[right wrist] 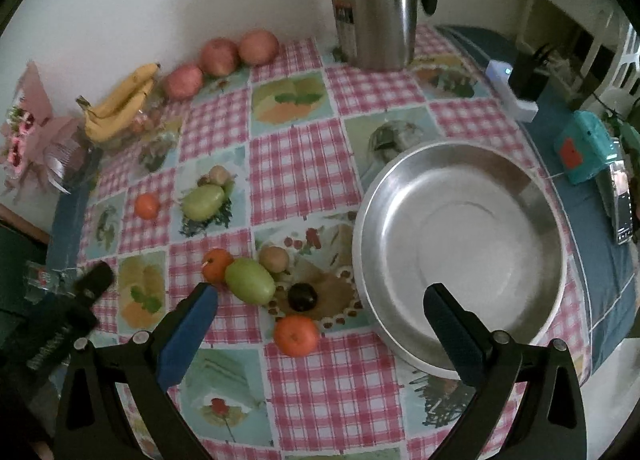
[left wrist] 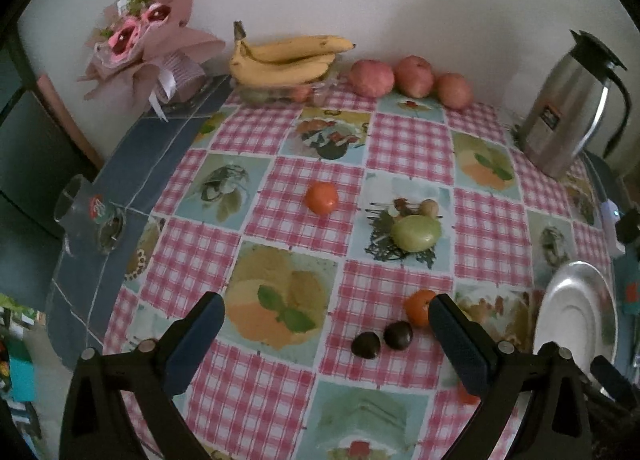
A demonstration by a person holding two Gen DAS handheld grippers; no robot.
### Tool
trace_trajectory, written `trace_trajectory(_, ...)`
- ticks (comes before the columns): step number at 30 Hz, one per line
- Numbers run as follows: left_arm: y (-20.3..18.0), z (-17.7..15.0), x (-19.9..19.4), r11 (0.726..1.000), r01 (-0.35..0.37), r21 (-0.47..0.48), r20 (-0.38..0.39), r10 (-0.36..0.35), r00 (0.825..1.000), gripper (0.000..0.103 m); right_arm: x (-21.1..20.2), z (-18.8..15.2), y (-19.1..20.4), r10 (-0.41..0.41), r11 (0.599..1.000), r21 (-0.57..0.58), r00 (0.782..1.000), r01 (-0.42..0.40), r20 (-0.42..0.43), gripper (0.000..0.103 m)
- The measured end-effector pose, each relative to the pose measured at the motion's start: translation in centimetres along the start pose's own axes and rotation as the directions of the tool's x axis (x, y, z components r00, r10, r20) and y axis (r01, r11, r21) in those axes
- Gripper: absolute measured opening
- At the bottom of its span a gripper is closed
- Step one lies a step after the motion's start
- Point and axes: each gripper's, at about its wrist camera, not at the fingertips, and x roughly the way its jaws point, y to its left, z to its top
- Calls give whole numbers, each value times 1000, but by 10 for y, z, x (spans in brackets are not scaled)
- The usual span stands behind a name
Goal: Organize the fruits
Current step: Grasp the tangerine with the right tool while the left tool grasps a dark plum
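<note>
Fruits lie scattered on a checked tablecloth. In the right wrist view an empty steel bowl (right wrist: 460, 244) sits at right; left of it lie an orange (right wrist: 296, 335), a dark plum (right wrist: 302, 297), a green mango (right wrist: 249, 281), a second orange (right wrist: 216, 264) and a small brown fruit (right wrist: 273, 258). Farther left are another green mango (right wrist: 203, 202) and orange (right wrist: 146, 206). My right gripper (right wrist: 320, 308) is open above the near orange. My left gripper (left wrist: 326, 314) is open and empty; in its view are two dark plums (left wrist: 382, 340), an orange (left wrist: 418, 306), a green mango (left wrist: 416, 233) and the bowl (left wrist: 576, 316).
Bananas (left wrist: 284, 58) and three red apples (left wrist: 412, 80) lie along the back wall. A steel thermos jug (right wrist: 376, 4) stands at the back right, a flower bouquet (left wrist: 144, 44) at the back left. A glass (left wrist: 86, 216) lies near the left edge. Boxes and a phone (right wrist: 620, 200) sit at far right.
</note>
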Motion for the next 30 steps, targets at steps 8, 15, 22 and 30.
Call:
trace_trajectory(8,9,-15,46,1000,-19,-4,-147,18,989,103,36,-9,12,-6,999,-41,995,1,-104,103)
trace_trajectory(15,6,-29,67,999,21,-25,-229,-26,973,103,57,-26,13,0,999,-41,982,-8,-187,103)
trace_trajectory(22,0,-33,75,1000,23,11,-260,-20,965,103,72,-38,21,4,998,-56,969,-18,-248,103)
trace_trajectory(30,-11,-39,90,997,3,81,-298,22,954,103,92,-40,27,-39,997,-80,958,17,-284,103)
